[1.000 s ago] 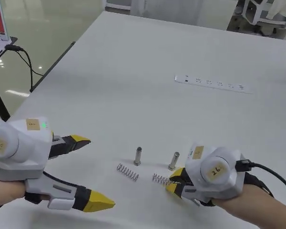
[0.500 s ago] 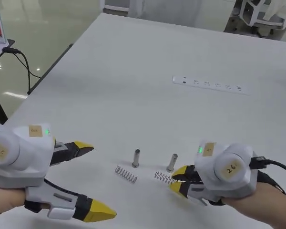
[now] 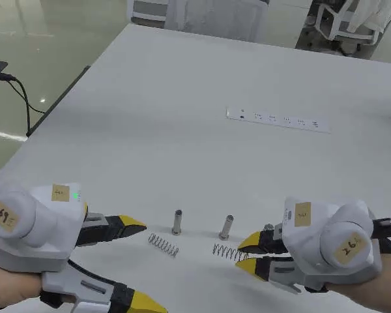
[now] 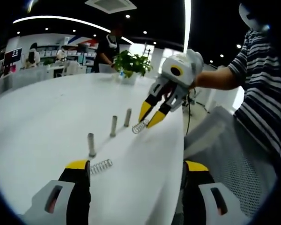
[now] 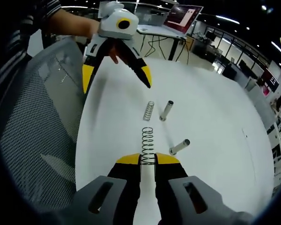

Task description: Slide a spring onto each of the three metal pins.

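— Two hand-held grippers nearest us; how do they stand?
— The left hand-held gripper (image 3: 148, 266), at 7 o'clock on the desk (image 3: 182, 98), gapes wide and holds nothing. The right hand-held gripper (image 3: 242, 255), at 5 o'clock, is pinched almost closed on one end of the gripped spring (image 3: 227, 251), which points toward 9 o'clock.
— And beyond them?
— The loose spring (image 3: 163, 244) lies flat at 7 o'clock of the left pin (image 3: 177, 222). The middle pin (image 3: 226, 227) stands upright at 12 o'clock of the gripped spring. The third pin (image 4: 128, 117) stands just beside the right hand-held gripper. All three are bare. Far off at 12 o'clock lies a power strip (image 3: 277, 120)
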{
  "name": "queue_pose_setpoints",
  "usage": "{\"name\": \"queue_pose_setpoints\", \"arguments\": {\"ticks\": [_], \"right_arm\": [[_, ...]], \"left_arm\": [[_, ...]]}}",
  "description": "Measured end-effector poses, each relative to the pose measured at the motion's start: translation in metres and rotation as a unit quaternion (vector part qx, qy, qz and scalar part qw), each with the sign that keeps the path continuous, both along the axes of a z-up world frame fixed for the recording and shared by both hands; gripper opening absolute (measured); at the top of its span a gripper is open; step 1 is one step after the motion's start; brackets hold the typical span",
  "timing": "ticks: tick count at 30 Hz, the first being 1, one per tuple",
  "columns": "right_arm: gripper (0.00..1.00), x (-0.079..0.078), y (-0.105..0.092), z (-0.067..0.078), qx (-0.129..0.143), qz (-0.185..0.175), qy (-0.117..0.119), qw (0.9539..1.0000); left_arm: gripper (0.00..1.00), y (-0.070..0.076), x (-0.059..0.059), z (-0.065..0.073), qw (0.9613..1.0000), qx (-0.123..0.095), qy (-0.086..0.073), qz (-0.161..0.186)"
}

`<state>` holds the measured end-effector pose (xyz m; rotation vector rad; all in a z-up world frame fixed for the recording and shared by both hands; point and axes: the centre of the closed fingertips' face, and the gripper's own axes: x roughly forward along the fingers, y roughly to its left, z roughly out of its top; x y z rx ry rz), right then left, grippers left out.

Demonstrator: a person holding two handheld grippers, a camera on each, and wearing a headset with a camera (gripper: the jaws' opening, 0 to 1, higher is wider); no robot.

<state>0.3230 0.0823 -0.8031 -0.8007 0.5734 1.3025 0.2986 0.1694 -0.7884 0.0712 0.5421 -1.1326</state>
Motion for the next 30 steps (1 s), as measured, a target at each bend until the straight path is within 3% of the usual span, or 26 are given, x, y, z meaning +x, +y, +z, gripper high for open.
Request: {"name": "queue_pose_setpoints", "arguments": {"ticks": [10, 14, 18, 25, 30], "right_arm": [[0.08, -0.015, 0.001, 0.005, -0.005, 0.032, -0.007, 0.9994], [0.08, -0.018, 0.001, 0.005, -0.010, 0.040, -0.011, 0.9991], [0.08, -0.019, 0.003, 0.009, 0.006, 0.031, -0.001, 0.9995], [0.08, -0.021, 0.003, 0.013, 0.008, 0.034, 0.001, 0.9994], [0.08, -0.023, 0.003, 0.015, 0.016, 0.024, 0.029, 0.9991]], "left_arm": [[0.68, -0.022, 0.005, 0.005, 0.9996, -0.005, -0.011, -0.025], [0.59, -0.034, 0.010, 0.012, 0.9991, -0.025, -0.023, -0.025], [0.44, -0.045, 0.012, 0.012, 0.9986, -0.029, -0.026, -0.035], [0.33, -0.062, 0.007, 0.008, 0.9967, -0.026, -0.037, -0.068], [0.23, -0.070, 0.006, 0.011, 0.9944, -0.024, -0.051, -0.089]]}}
